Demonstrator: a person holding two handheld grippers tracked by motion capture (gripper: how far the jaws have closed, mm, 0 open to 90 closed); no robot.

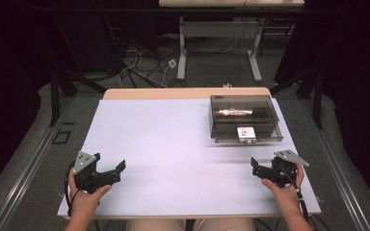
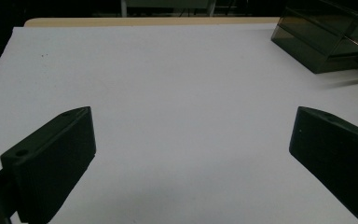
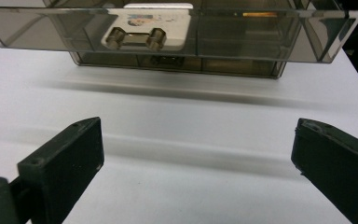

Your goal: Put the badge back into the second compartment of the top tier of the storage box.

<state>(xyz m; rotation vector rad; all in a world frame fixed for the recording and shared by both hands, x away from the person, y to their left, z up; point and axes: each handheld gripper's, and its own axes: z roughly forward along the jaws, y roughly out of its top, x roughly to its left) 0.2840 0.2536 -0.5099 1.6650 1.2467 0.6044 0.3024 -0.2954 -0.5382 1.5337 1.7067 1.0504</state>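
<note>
A smoky clear plastic box stands at the back right of the white table, with something shiny inside and a white tag at its front. In the right gripper view the box lies just ahead, and the tag carries two metal knobs. My right gripper is held low near the table's front right, open with nothing between its jaws. My left gripper sits at the front left, also open and empty, with the box far off at the upper right.
Beyond the table's wooden far edge is a grey floor with loose cables and the legs of another desk. Dark stands flank both sides of the table.
</note>
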